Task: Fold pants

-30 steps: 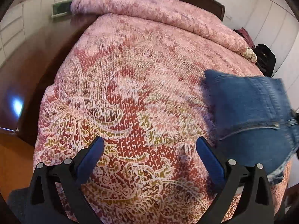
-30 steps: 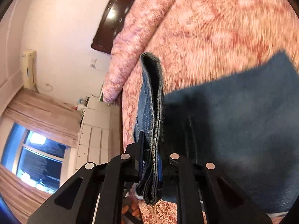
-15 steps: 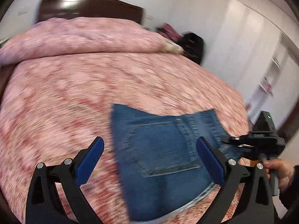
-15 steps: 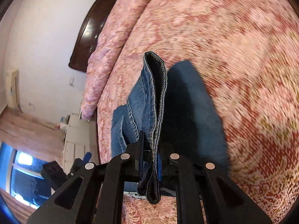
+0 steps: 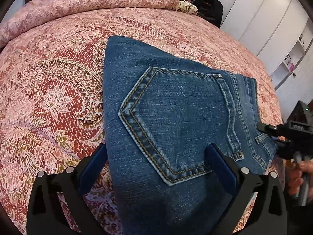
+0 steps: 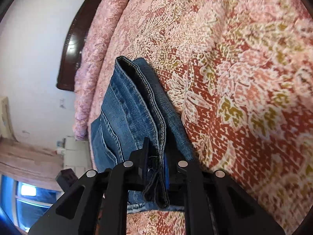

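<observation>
The folded blue jeans (image 5: 176, 117) lie on the patterned pink bedspread (image 5: 49, 98) with a back pocket facing up. My left gripper (image 5: 155, 154) hangs open just over their near end, one finger beside the folded left edge and the other above the pocket. At the jeans' right end my right gripper (image 5: 273, 135) is shut on the waistband. In the right wrist view the doubled waistband (image 6: 137, 101) runs up between the right gripper's (image 6: 156, 160) pads and stands on edge against the bed.
A rolled pink duvet (image 5: 93, 2) and a dark headboard (image 6: 76, 39) close the far end of the bed. A black bag (image 5: 209, 5) sits by the white wardrobes (image 5: 264, 9). A hand (image 5: 297, 176) holds the right gripper. White drawers (image 6: 72, 156) and a window (image 6: 29, 195) lie beyond the bed.
The left gripper has swung across the bed and now hovers close over the jeans. The right gripper has come down with the waistband, and the jeans have settled flatter on the bedspread.
</observation>
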